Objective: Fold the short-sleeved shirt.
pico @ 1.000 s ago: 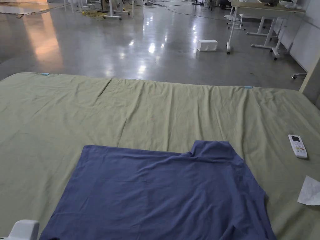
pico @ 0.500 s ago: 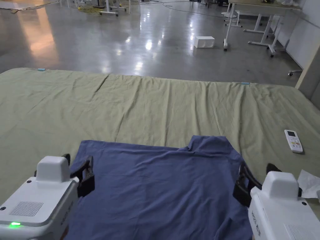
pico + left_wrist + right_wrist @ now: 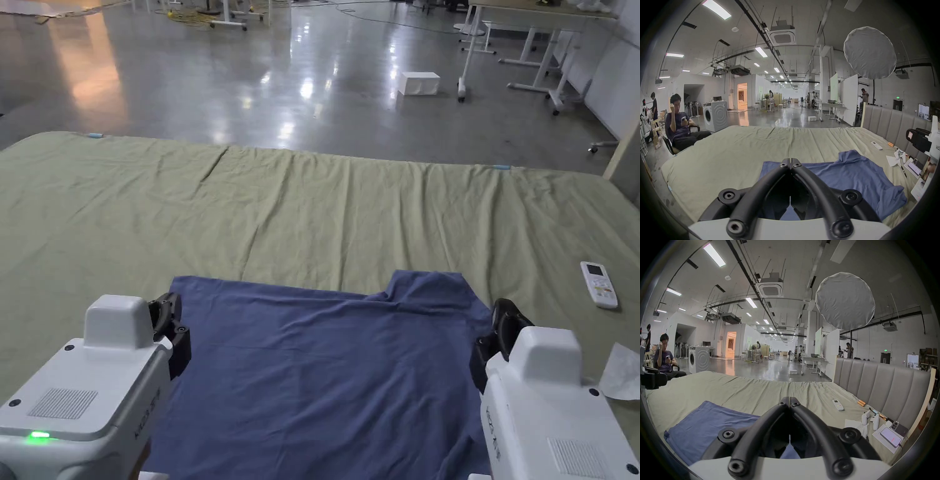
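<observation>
Both grippers are held low over the near part of the bed (image 3: 325,200), pointing away from the person, one at each side of the shirt (image 3: 325,375). The left gripper (image 3: 167,325) sits at the shirt's left edge, near its far left corner; the right gripper (image 3: 500,337) sits at the right edge, beside the sleeve. In each gripper's own view the fingers (image 3: 784,165) meet at their tips with nothing between them: left closed on nothing, and the right gripper's fingers (image 3: 795,404) likewise closed and empty.

The blue shirt lies flat on the green sheet, close to the person, its collar end toward the headboard (image 3: 883,382). A remote (image 3: 599,284) rests on the sheet well to the right of the shirt, with white paper (image 3: 622,372) nearer the person.
</observation>
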`<action>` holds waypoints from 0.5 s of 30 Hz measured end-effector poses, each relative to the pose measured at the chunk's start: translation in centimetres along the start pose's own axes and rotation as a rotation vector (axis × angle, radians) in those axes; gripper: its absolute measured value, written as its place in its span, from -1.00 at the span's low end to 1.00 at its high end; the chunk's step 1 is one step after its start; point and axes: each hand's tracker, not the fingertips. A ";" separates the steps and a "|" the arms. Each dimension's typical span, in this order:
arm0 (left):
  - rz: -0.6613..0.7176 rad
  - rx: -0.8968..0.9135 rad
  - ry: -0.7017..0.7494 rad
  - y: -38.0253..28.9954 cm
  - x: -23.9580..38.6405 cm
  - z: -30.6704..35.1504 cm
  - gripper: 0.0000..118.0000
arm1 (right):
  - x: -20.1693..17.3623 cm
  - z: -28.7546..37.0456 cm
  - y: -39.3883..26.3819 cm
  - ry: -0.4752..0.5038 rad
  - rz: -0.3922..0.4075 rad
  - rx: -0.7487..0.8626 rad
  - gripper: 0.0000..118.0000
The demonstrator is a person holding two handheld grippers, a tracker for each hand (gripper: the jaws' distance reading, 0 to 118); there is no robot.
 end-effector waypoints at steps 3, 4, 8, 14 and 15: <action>0.004 -0.110 0.006 0.2 -1.4 0.7 -1.00 | -0.1 -0.3 -0.5 0.009 -0.015 -0.025 -1.00; 0.031 -0.178 0.011 0.0 -2.1 0.7 -1.00 | 0.0 -0.2 -0.7 0.011 -0.015 -0.031 -1.00; 0.083 -0.323 0.040 -2.2 -6.3 -0.2 -1.00 | -0.1 -0.5 -1.8 0.022 -0.019 -0.088 -1.00; 0.126 -0.620 0.045 -6.3 -9.4 -1.3 -0.99 | -0.3 -0.9 -3.5 0.026 -0.025 -0.179 -1.00; 0.128 -0.645 0.050 -6.9 -9.7 -1.5 -0.88 | -0.3 -1.0 -3.7 0.031 -0.025 -0.185 -1.00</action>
